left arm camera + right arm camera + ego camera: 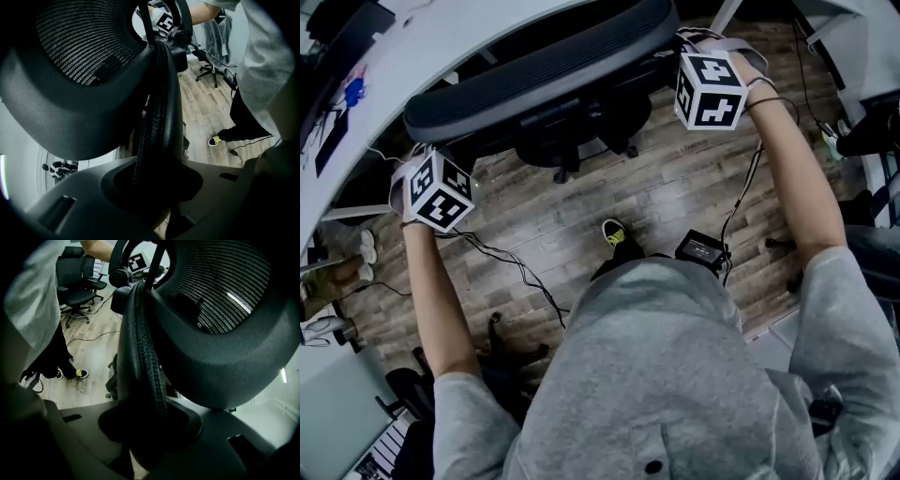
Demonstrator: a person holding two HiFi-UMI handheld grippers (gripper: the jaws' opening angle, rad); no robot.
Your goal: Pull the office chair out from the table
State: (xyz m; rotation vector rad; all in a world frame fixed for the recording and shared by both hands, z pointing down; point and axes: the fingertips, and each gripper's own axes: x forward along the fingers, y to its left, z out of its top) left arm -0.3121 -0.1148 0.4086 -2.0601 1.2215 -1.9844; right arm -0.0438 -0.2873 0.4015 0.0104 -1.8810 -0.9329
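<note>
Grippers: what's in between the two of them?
The chair back stretches between the left gripper and the right gripper, and each is shut on one side edge of it. The head view shows this.

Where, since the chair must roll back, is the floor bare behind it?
Bare wood floor lies between the office chair and the person's shoe. Crowded: a cable trails over the boards at left, and a black box with its cord sits right of the shoe.

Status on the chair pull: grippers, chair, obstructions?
Both shut on office chair backrest: left gripper, right gripper. Chair close to table. On floor behind: cables, black box.
</note>
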